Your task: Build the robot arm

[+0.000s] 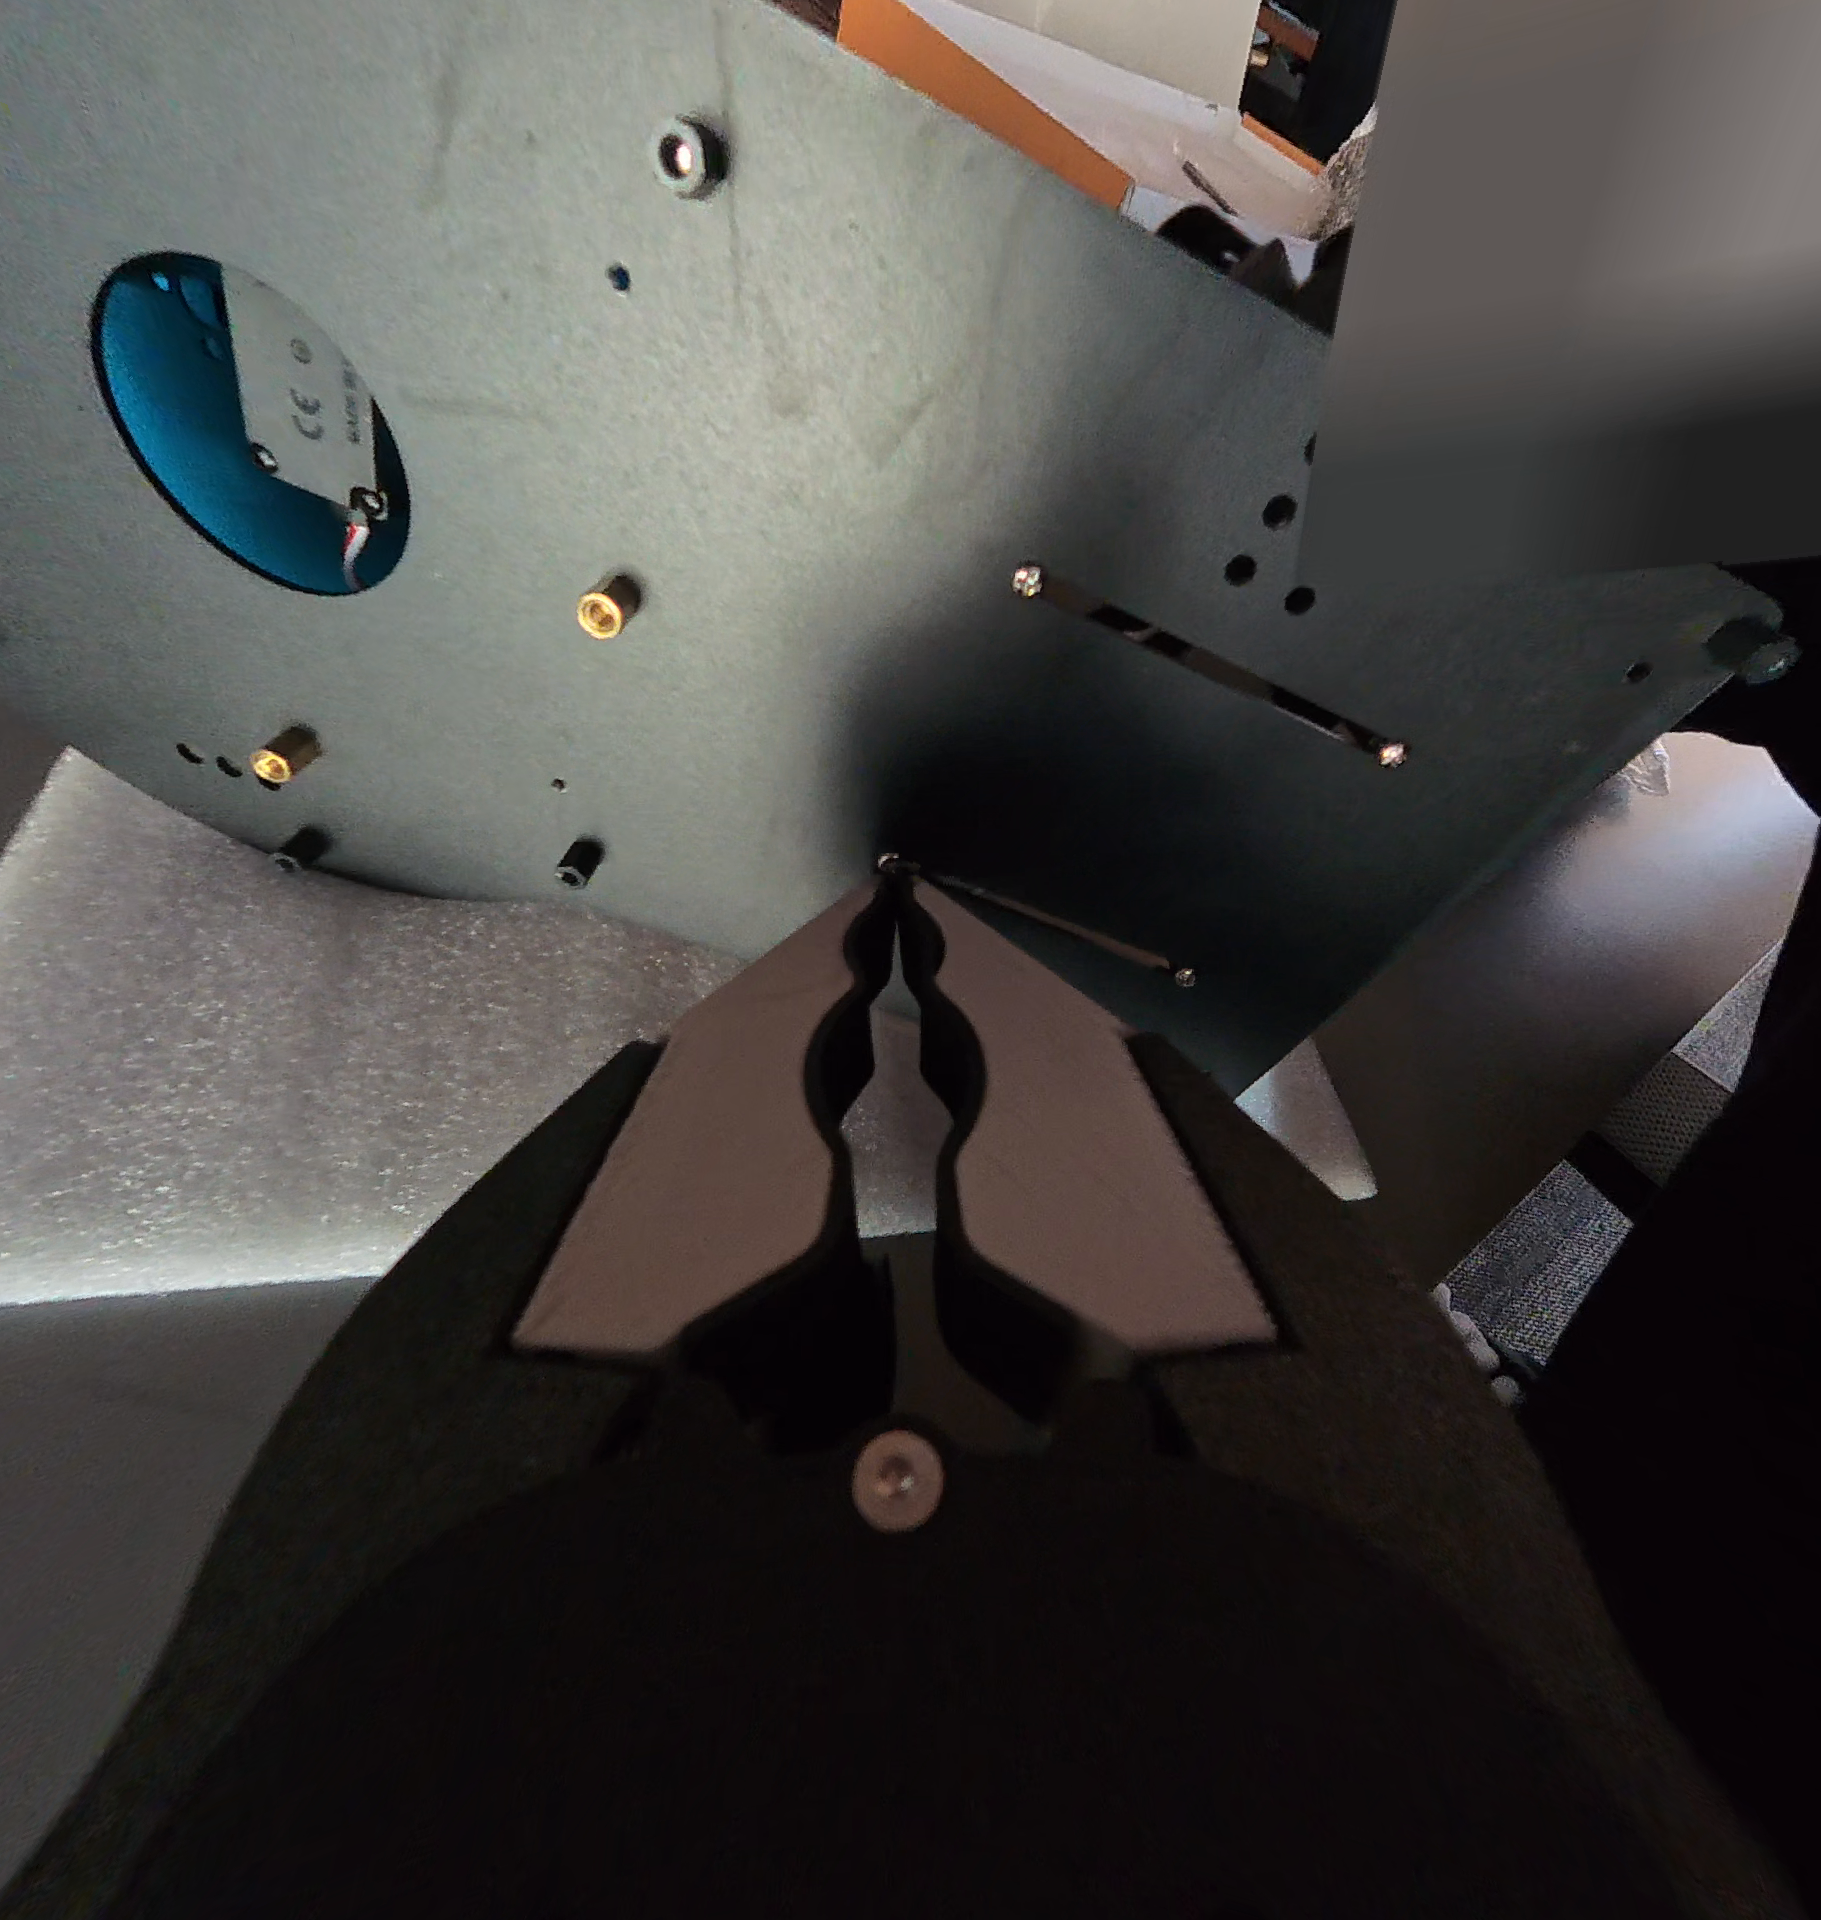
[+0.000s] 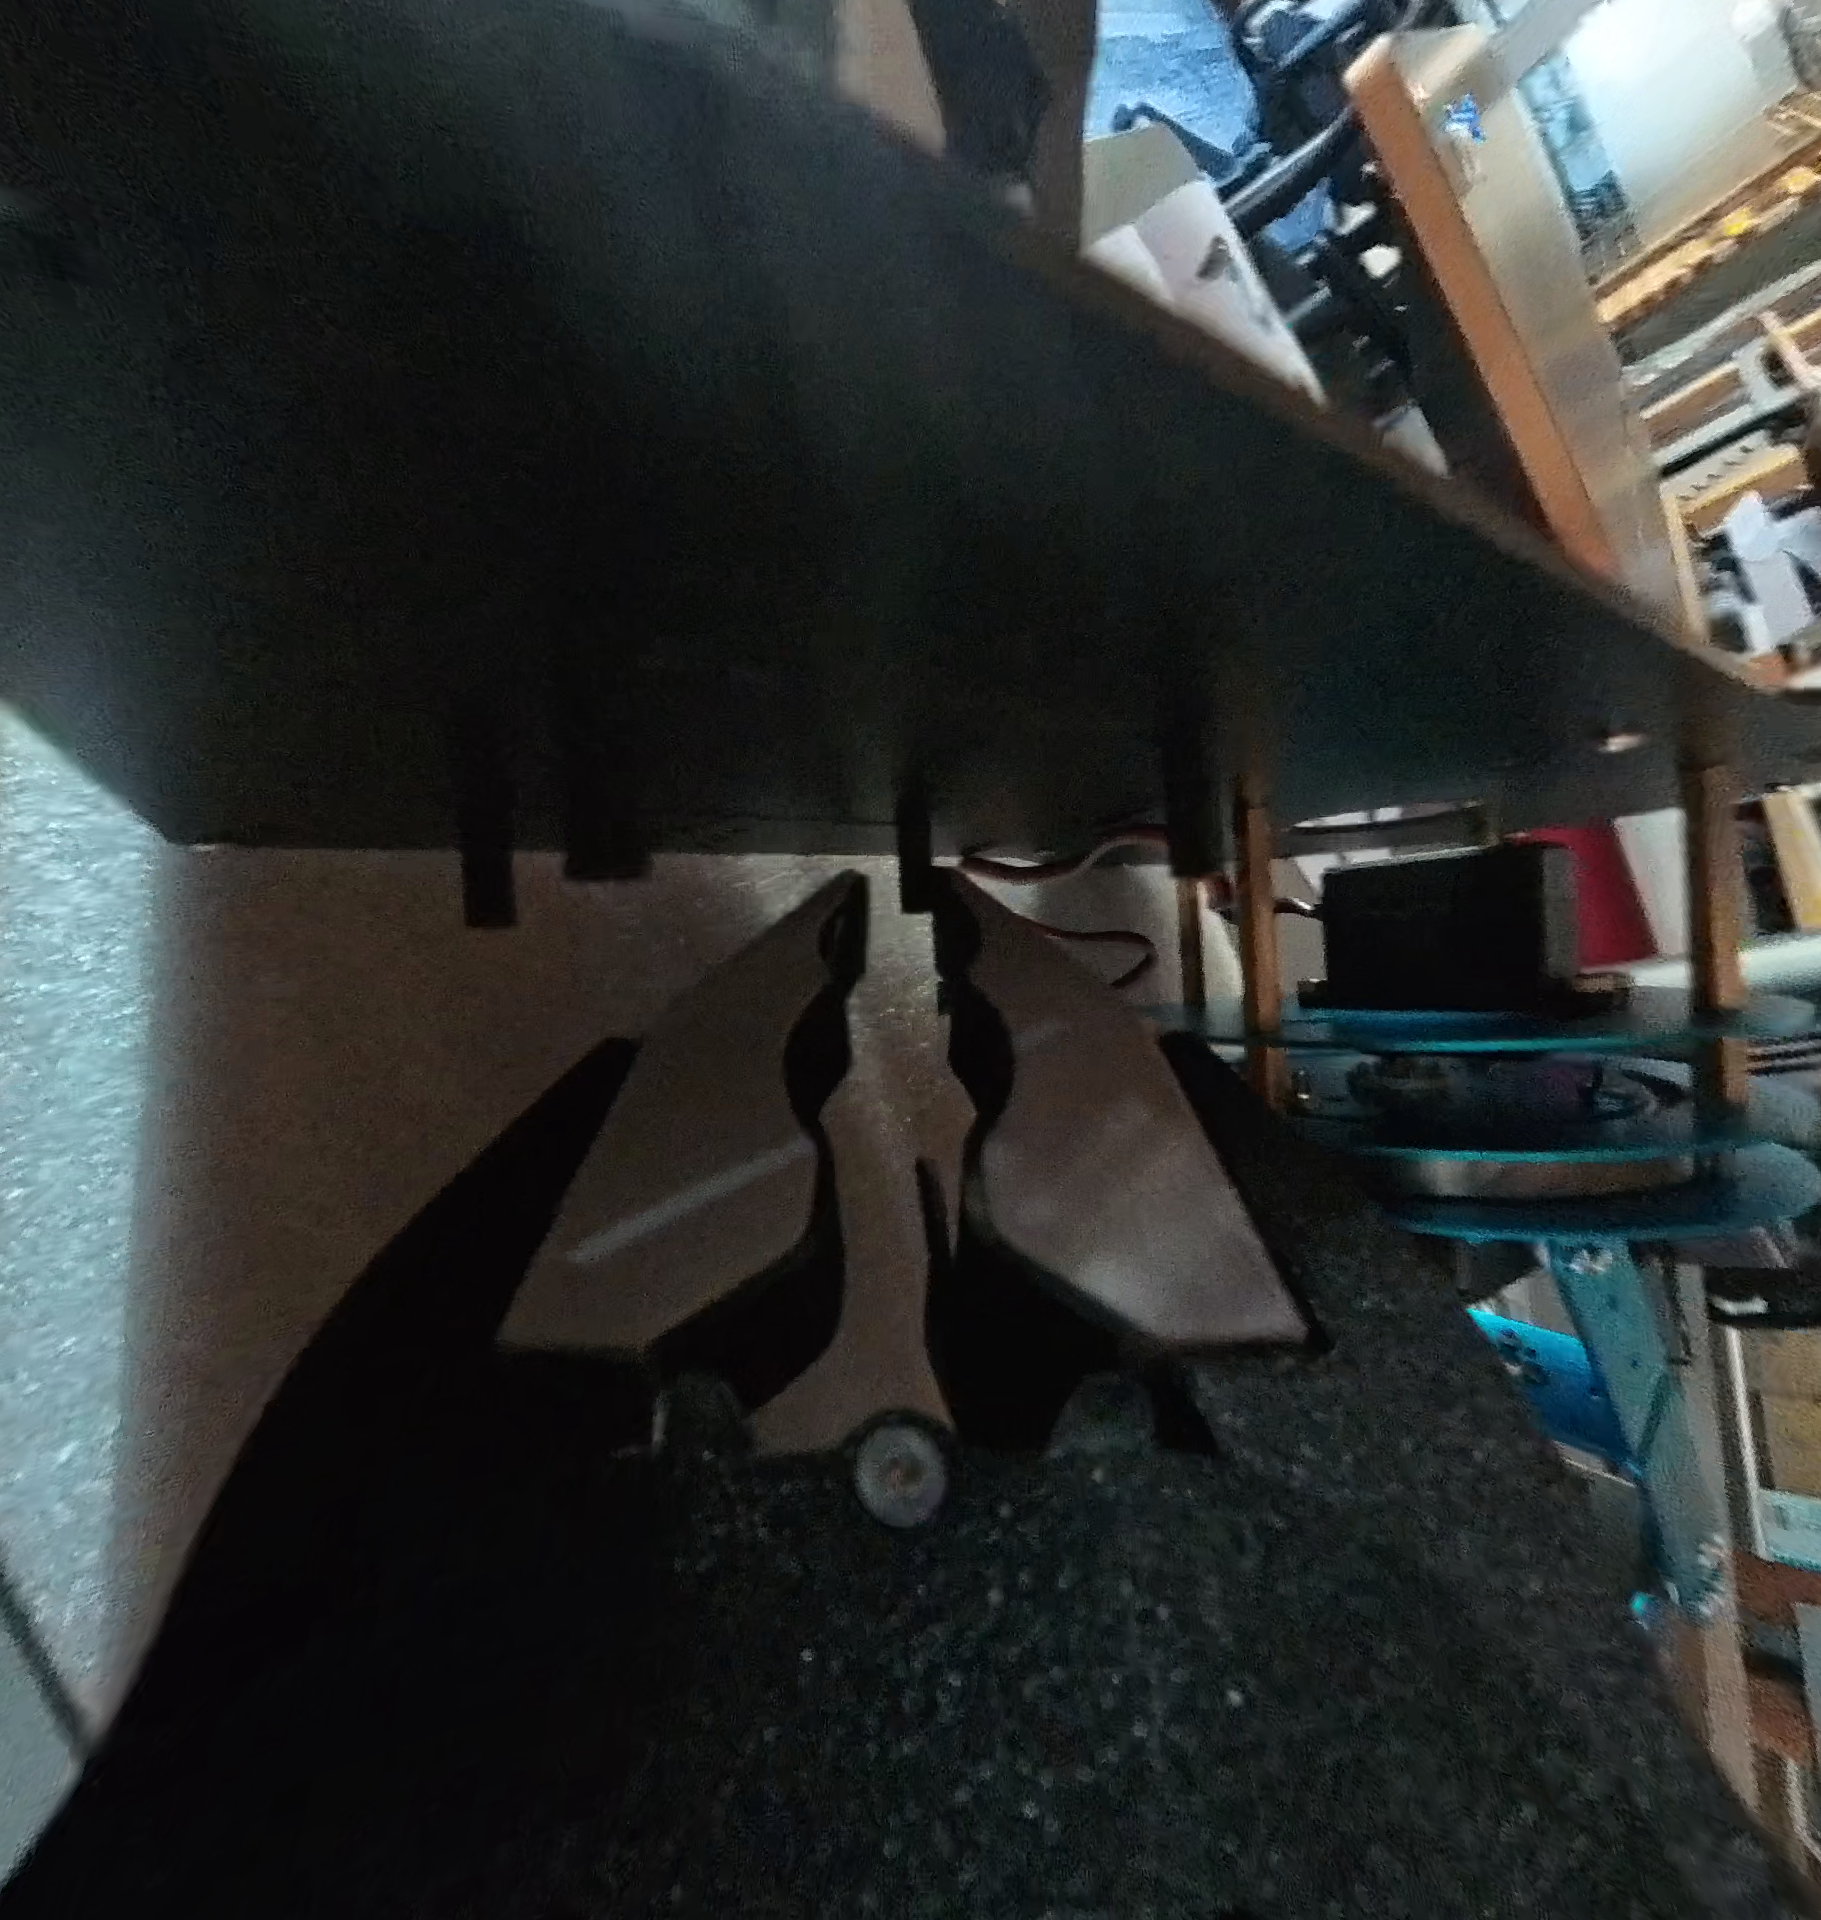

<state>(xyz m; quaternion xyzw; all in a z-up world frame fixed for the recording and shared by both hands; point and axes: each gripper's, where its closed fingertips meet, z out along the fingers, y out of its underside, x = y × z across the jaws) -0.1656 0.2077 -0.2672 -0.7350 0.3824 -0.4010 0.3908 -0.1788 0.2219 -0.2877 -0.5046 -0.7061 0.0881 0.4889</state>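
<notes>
closest to the lens, the left hand-held gripper [image 1: 893,883] is pinched nearly closed on a small screw [image 1: 888,861] at the lower edge of the tilted grey plate [image 1: 740,436], straight ahead, while the right hand-held gripper [image 2: 901,894], narrowly parted and empty, sits just under a black standoff [image 2: 916,852] beneath it

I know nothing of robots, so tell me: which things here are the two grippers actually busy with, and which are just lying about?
At the grippers:
left gripper, tips together at a small screw on the grey plate; right gripper, tips either side of a black standoff.

Lying about:
white foam sheet, blue disc stack, wooden shelving.
</notes>
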